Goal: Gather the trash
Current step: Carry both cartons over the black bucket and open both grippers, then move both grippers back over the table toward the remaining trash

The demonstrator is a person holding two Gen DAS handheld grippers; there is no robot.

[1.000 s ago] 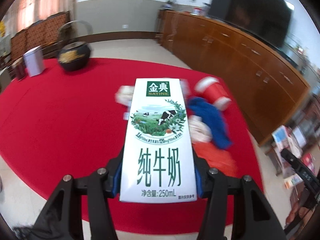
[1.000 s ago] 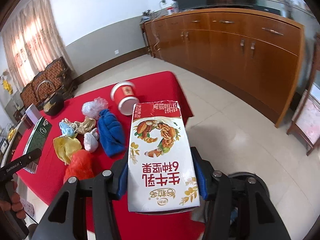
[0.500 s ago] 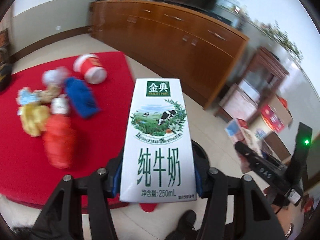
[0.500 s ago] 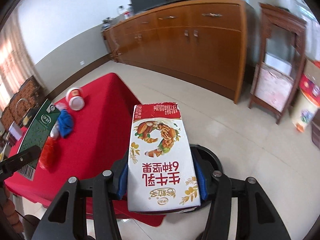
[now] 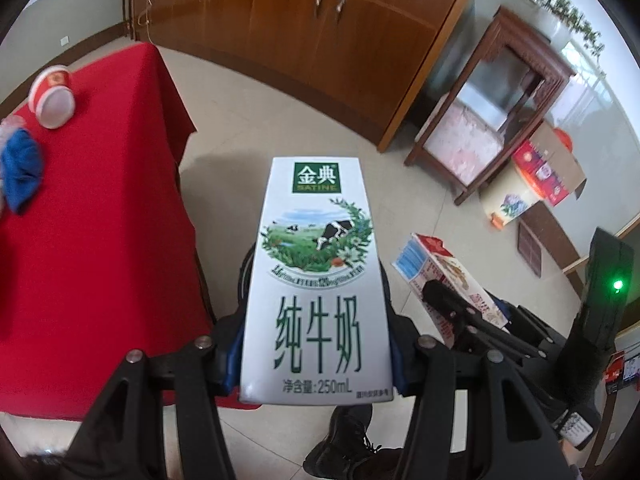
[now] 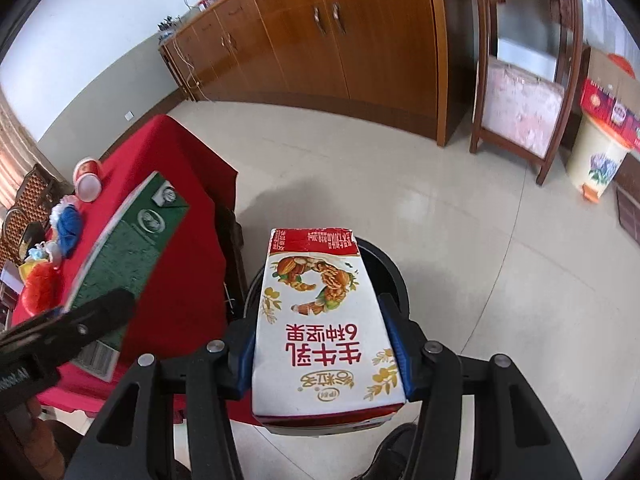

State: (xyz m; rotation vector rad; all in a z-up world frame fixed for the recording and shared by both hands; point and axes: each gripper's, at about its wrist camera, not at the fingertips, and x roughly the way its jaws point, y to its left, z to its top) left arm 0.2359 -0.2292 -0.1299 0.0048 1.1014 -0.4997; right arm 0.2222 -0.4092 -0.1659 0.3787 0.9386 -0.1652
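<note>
Because both cartons are trash bound for the black round bin (image 6: 394,276) beside the red-clothed table's corner (image 6: 216,176), the left gripper (image 5: 316,354) stays out of it, clamped on a white-and-green milk carton (image 5: 316,280), and the right gripper (image 6: 324,352) on a white-and-red nut-milk carton (image 6: 324,320), poised above its rim.

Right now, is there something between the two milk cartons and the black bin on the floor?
Nothing visible blocks it. The green milk carton and the red nut-milk carton hang above the black bin beside the red table. Its opening is mostly hidden behind them.

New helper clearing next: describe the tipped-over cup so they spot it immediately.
Find the red-draped table beside the wooden cabinets. Near its far corner lies the paper cup, on its side, white opening showing. Unlike the soft blue bundle nearby, it is rigid, round, red-and-white.
</note>
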